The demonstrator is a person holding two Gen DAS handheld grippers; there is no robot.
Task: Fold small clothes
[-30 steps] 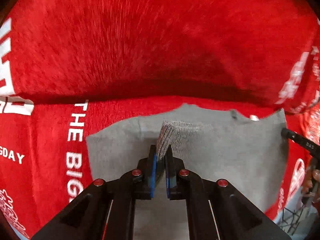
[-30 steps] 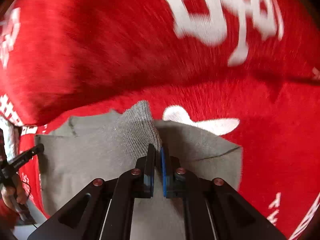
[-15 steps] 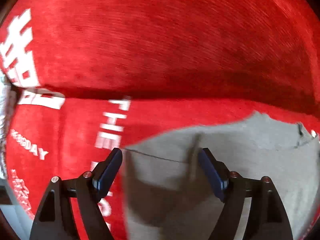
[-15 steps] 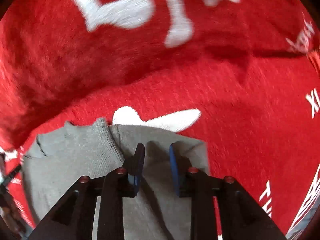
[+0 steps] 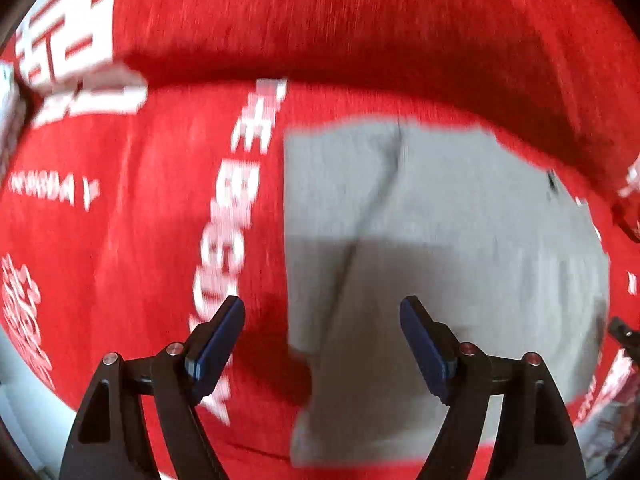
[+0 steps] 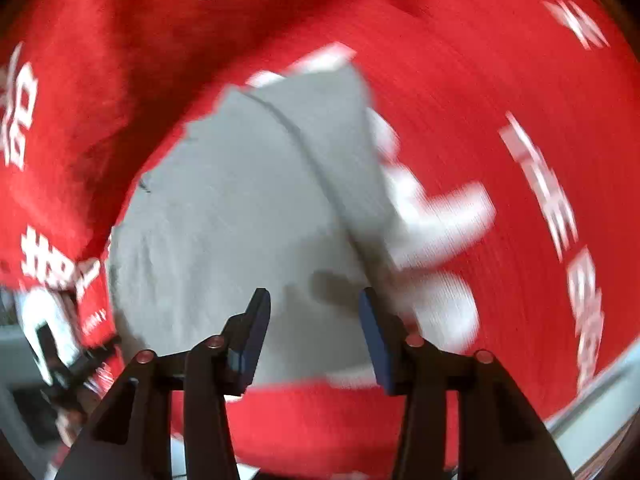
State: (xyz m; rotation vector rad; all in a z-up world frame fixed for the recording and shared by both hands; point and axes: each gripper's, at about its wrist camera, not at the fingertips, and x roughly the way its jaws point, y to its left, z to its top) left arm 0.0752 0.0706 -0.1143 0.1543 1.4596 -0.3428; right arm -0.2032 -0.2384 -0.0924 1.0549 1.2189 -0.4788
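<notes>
Left wrist view: left gripper (image 5: pixel 322 312) spread wide, nothing between the blue pads (image 5: pixel 218 336). Red cloth (image 5: pixel 120 208) with white lettering lies under and ahead of the left finger; lettering blurred, not legible. Grey garment (image 5: pixel 440 208) lies flat on the cloth, its left edge falling between the two fingers, most of it ahead of and beyond the right finger. A seam line runs through the garment ahead of the gap. Right wrist view: right gripper (image 6: pixel 314 312) parted to a medium gap, holding nothing. Garment (image 6: pixel 240 208) lies ahead of the fingers, extending left of the left finger; its right edge is just ahead of the right finger. Cloth (image 6: pixel 500 80) surrounds it. Both views motion-blurred.
</notes>
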